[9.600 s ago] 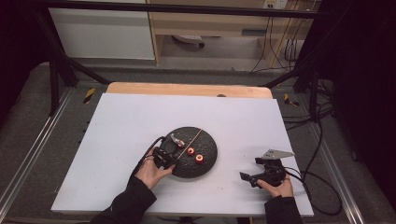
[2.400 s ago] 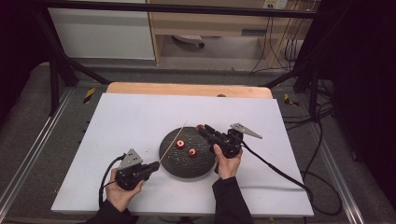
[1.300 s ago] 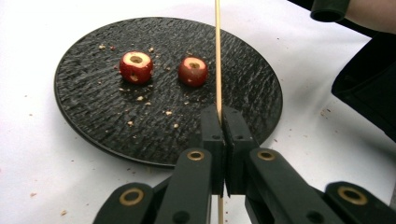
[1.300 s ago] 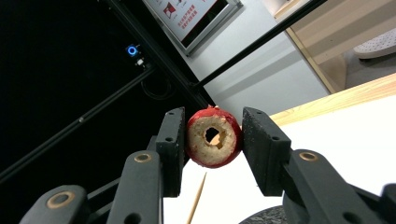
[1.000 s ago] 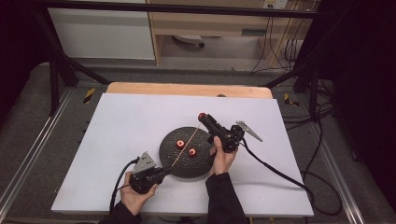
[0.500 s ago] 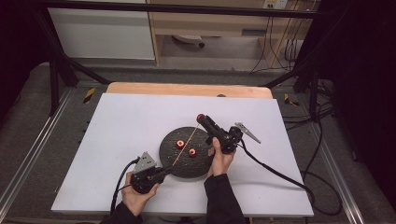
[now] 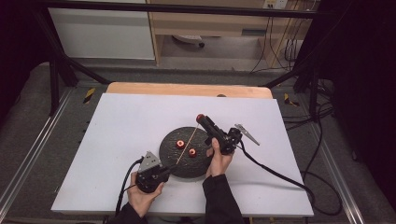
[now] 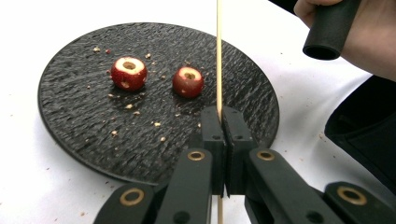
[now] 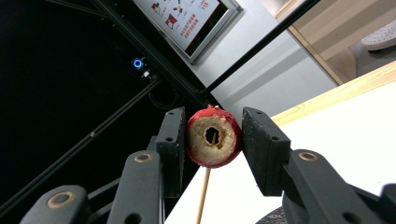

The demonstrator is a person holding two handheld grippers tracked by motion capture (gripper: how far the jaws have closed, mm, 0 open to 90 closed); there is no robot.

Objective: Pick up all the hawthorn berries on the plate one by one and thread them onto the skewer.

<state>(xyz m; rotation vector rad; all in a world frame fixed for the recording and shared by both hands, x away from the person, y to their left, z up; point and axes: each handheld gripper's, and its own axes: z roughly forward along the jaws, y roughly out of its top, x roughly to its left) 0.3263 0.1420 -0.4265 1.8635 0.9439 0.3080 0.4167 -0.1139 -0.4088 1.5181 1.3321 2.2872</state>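
On the white surface (image 7: 116,140), the plate (image 7: 170,161) near its front edge holds two fruits (image 8: 129,73). Left gripper (image 8: 223,135) jaws clamp the skewer (image 8: 218,56); right gripper (image 9: 212,140) jaws grip a cored fruit (image 9: 214,136), tip entering. Threading step; next likely calls for pushing straight along.

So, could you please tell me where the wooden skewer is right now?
The wooden skewer slants over the black plate: the left gripper clamps its near end, and its far tip enters the red fruit held in the right gripper.
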